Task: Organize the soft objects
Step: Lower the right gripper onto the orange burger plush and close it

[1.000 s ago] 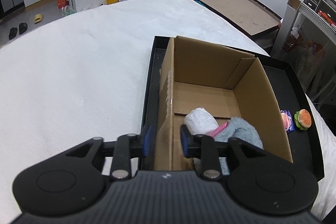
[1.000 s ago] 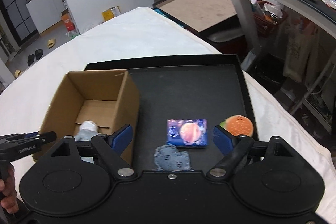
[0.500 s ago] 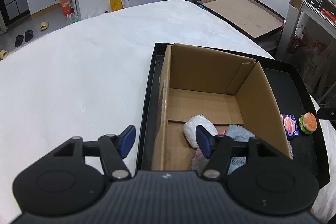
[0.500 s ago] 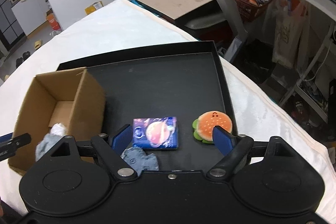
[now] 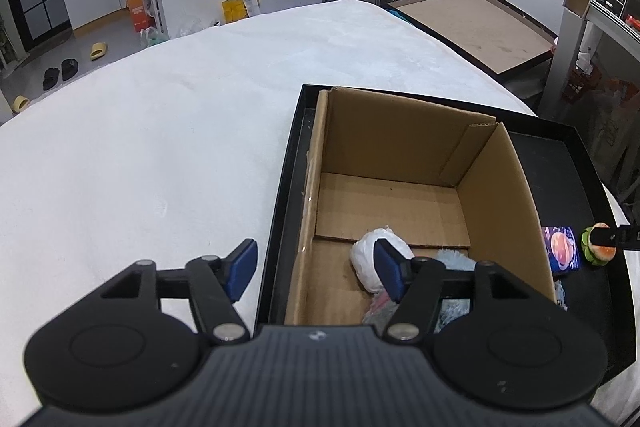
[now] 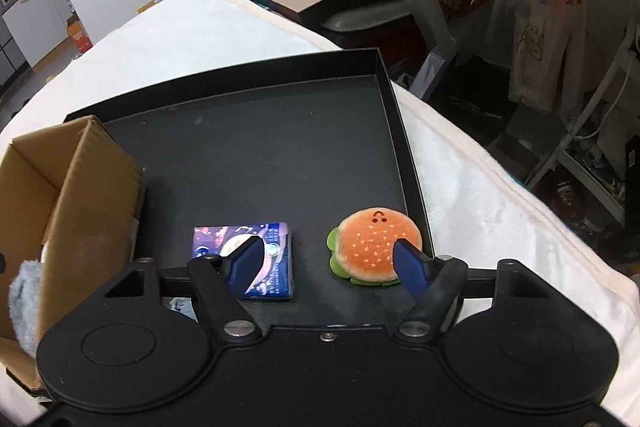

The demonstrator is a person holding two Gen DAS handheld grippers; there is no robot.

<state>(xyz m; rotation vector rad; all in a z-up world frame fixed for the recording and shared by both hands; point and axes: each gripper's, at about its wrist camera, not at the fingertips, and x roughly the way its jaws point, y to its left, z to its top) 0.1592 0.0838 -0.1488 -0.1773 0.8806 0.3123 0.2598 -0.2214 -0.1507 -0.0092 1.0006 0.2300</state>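
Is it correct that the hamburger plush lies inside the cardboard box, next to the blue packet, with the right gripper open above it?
Not quite. The hamburger plush is not inside the cardboard box; it lies on the black tray, outside the box. The right wrist view shows this. The rest holds: the blue packet lies next to it and the right gripper is open above it.

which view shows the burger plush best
The right wrist view: the burger plush lies whole on the black tray. The left wrist view shows it small at the edge, partly hidden by a dark bar.
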